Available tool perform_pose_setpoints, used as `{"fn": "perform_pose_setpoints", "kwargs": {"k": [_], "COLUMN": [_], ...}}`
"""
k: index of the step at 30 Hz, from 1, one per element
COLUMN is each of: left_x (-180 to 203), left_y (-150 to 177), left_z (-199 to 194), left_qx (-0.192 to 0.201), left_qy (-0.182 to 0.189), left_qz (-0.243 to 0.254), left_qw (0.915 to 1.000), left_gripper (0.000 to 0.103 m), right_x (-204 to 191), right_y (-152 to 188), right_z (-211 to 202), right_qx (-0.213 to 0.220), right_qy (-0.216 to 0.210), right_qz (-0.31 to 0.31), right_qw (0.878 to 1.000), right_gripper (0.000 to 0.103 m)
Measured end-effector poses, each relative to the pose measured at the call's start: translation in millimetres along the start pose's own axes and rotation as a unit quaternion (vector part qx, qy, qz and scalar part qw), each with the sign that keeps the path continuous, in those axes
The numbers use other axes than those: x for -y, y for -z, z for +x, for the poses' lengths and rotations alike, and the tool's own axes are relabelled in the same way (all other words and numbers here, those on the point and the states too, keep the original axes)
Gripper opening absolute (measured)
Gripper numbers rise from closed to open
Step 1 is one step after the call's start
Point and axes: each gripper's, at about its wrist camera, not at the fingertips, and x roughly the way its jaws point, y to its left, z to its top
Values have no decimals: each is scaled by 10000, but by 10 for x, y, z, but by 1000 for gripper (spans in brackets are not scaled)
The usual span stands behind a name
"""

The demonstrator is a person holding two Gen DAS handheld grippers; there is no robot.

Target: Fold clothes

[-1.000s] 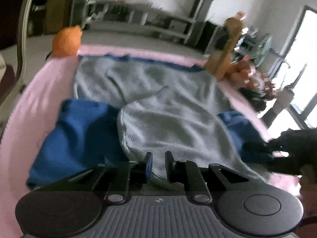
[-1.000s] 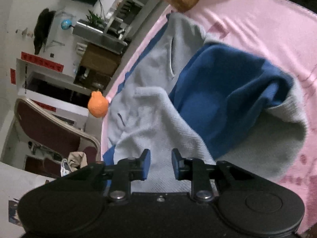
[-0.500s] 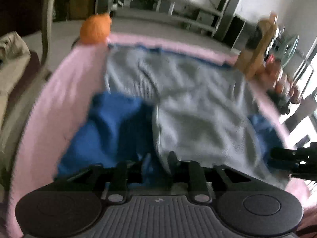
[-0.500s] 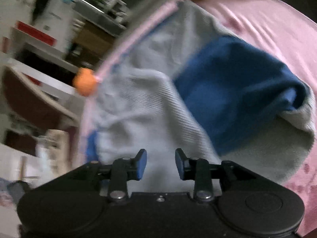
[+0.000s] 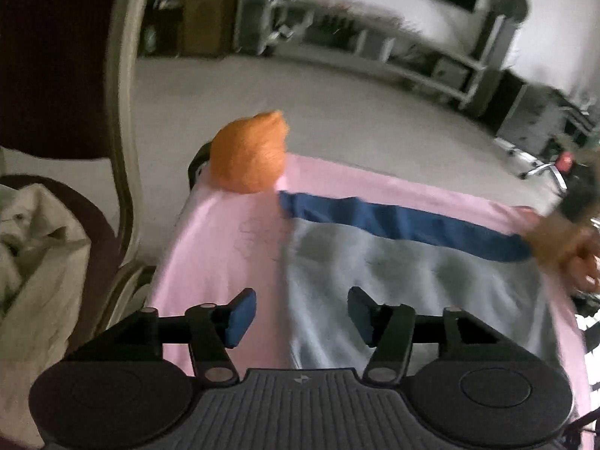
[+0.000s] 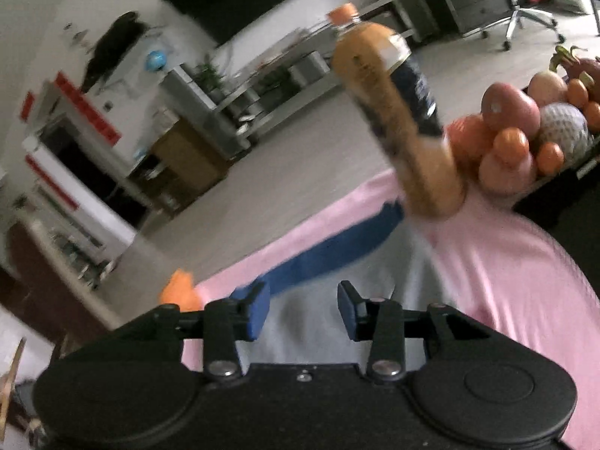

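Both pairs of fingers are spread and hold nothing: the left gripper point(image 5: 302, 315) straddles the grey garment's point(image 5: 405, 281) left edge at lower centre, the right gripper point(image 6: 303, 309) hovers over its cloth; the blue hem point(image 5: 405, 225) runs crosswise beyond, on the pink surface point(image 5: 225, 255)
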Motion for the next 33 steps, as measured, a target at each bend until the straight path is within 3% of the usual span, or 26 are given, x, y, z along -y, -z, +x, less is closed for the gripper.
{"fn": "perform_pose_setpoints", "kwargs": {"k": [6,11,15,17,18,19,21,22,23,26,33], "left_x": [-196,-235,-221,-170,-132,-87,-9,26,61,126,309], "left_y": [-498,-623,-699,-735,-746,-748,-741,-733,-726,-677,-471], "left_z": [703,1132,1257,1313,1335,1342,1325,1308,1290,1078,89], "left_qx": [-197,-303,-58,64,114,171,279,331,383,662,1340], "left_qy": [-331,154,525,498,453,365,139,10,-119,-307,-398], "left_qz": [-134,155,272,326,359,399,472,507,542,611,1027], "left_qw": [9992,9993,9982,9982,9983,9984,9984,9982,9977,9955,9848], "left_gripper": [64,69,69,64,53,32,9,1,1,2,2], "right_x": [304,596,699,731,732,732,732,729,710,581,191], "right_y": [-349,-418,-406,-387,-385,-383,-375,-369,-355,-316,-315], "right_z": [1080,1772,2123,2251,2273,2294,2314,2311,2288,2109,1326], "right_qx": [-135,-437,-538,-587,-504,-422,-287,-232,-181,117,416], "right_qy": [943,1138,1254,1300,1282,1264,1305,1337,1299,1223,1055], "right_qz": [-447,-476,-546,-529,-538,-548,-513,-500,-586,-833,-1126], "right_qw": [9945,9914,9891,9884,9890,9896,9897,9895,9896,9889,9871], "right_gripper": [39,38,39,39,39,39,33,16,6,5,5]}}
